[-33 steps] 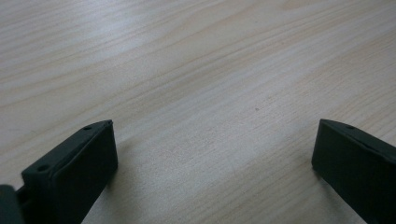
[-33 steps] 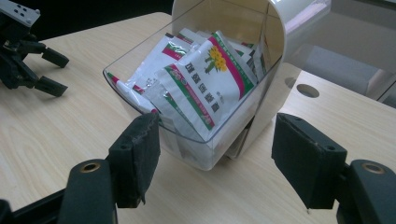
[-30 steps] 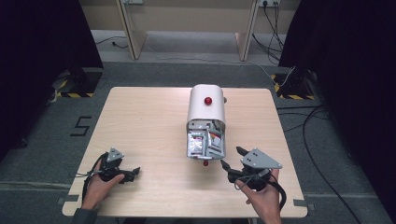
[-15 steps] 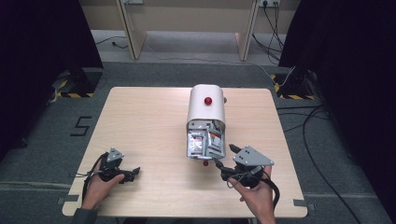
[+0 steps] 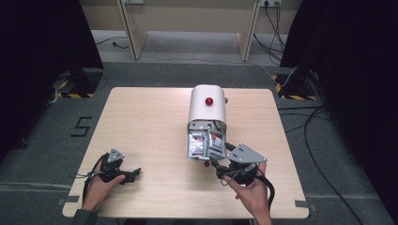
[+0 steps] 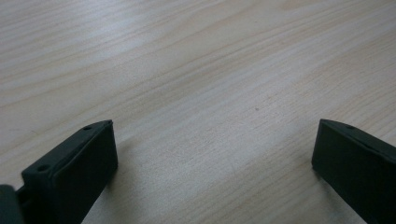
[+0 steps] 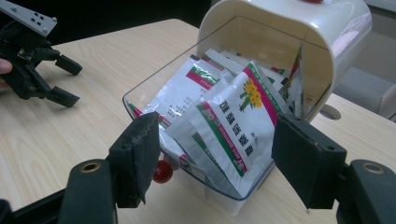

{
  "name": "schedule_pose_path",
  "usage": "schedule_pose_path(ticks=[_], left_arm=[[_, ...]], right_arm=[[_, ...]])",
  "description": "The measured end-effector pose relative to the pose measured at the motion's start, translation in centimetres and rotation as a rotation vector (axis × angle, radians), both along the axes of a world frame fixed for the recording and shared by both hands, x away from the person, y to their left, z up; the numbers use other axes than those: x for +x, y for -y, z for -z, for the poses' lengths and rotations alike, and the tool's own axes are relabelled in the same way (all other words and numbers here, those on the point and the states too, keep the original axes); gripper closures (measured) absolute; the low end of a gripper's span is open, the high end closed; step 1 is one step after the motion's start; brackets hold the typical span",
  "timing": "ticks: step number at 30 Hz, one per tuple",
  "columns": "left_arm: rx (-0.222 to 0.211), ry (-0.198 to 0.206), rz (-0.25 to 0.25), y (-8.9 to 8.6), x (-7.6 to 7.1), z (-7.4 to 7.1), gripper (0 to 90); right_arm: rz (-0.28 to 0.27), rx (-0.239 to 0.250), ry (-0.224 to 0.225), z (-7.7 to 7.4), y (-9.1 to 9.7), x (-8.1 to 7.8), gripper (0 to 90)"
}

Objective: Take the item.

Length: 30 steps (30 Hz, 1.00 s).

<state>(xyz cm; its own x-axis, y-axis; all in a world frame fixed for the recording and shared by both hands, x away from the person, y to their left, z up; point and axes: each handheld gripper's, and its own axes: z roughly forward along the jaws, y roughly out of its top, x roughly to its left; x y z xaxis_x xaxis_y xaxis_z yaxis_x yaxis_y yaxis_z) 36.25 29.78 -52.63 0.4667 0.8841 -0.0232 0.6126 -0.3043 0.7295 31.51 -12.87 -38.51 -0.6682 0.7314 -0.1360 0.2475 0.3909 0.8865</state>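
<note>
A white rounded container (image 5: 207,110) with a red knob (image 5: 208,101) on top lies mid-table. Its clear drawer (image 5: 202,144) is tipped open toward me and holds several white sachets (image 7: 224,121) printed in green, pink and yellow. A small red knob (image 7: 162,171) sits at the drawer's front lip. My right gripper (image 5: 219,156) is open right at the drawer's front; in the right gripper view (image 7: 219,149) its jaws stand on either side of the drawer's front corner, gripping nothing. My left gripper (image 5: 135,175) rests open near the table's front left, over bare wood (image 6: 210,93).
The wooden table (image 5: 141,122) has free room to the left of and behind the container. A round hole (image 7: 329,111) in the tabletop shows beside the container. Cables and dark curtains surround the table on the floor.
My right gripper has moved left and forward, closing in on the open drawer. The left gripper has stayed still.
</note>
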Motion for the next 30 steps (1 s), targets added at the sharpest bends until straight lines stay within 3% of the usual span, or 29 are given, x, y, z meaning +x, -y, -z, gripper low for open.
schedule_pose_path(ticks=[12,20,26,30], left_arm=[[0.000,0.000,0.000,0.0,0.0,0.0,0.0],[0.000,0.000,0.000,0.0,0.0,0.0,0.0],[0.000,0.000,0.000,0.0,0.0,0.0,0.0],[0.000,0.000,0.000,0.0,0.0,0.0,0.0]], right_arm=[[-0.003,-0.015,0.013,-0.1,-1.1,0.9,34.3],[0.010,-0.050,0.015,0.4,-1.8,1.8,35.9],[0.045,-0.081,0.031,0.5,-1.6,2.0,37.4],[0.057,-0.075,0.033,0.3,-1.3,2.0,37.6]])
